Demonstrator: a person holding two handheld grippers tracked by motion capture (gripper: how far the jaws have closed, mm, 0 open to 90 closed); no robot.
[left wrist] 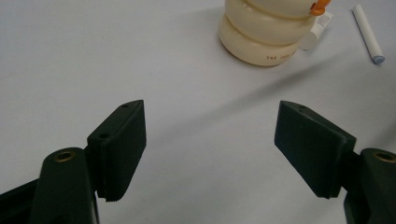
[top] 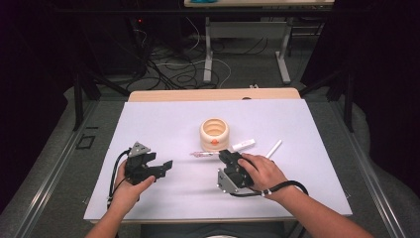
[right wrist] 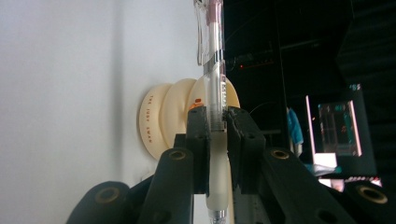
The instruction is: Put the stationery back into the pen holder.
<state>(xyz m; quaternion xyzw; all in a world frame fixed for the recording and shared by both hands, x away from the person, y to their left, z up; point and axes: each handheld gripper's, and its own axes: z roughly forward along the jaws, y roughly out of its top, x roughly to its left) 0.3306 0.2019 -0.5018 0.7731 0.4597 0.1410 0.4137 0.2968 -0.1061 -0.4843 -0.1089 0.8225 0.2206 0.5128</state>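
High view: I work at a table [top: 148, 124] covered by a white sheet, with one tool in each hand. My right gripper [top: 225, 154] lies near the middle of the sheet, rolled onto its side, and its jaws are clamped on a clear pen [top: 203, 154] with a pinkish top. The pen sticks out level from the jaws toward my left, its free end just in front of the cream ribbed holder [top: 214, 134] that stands upright at the centre of the sheet. The holder bears a small orange mark [top: 214, 142] on the side facing me.

Right gripper view: the pen [right wrist: 214, 70] runs straight up between my two black pads [right wrist: 201, 135], which press on its barrel from both sides; its clip end is at the top and its pale grip section below the pads. The holder [right wrist: 163, 119] is seen behind the jaws, close to the pen; whether they touch I cannot tell.

Left gripper view: my left gripper [left wrist: 210, 149] has its jaws well apart with nothing between them, bare sheet beneath. The holder [left wrist: 261, 32] stands beyond them, and a white marker [left wrist: 368, 33] lies further to the right.

High view again: my left gripper [top: 166, 164] rests low near the sheet's near left part, well apart from the pen. A capped white tube [top: 243, 145] and the white marker [top: 274, 148] lie flat just beside the holder, on my right hand's side
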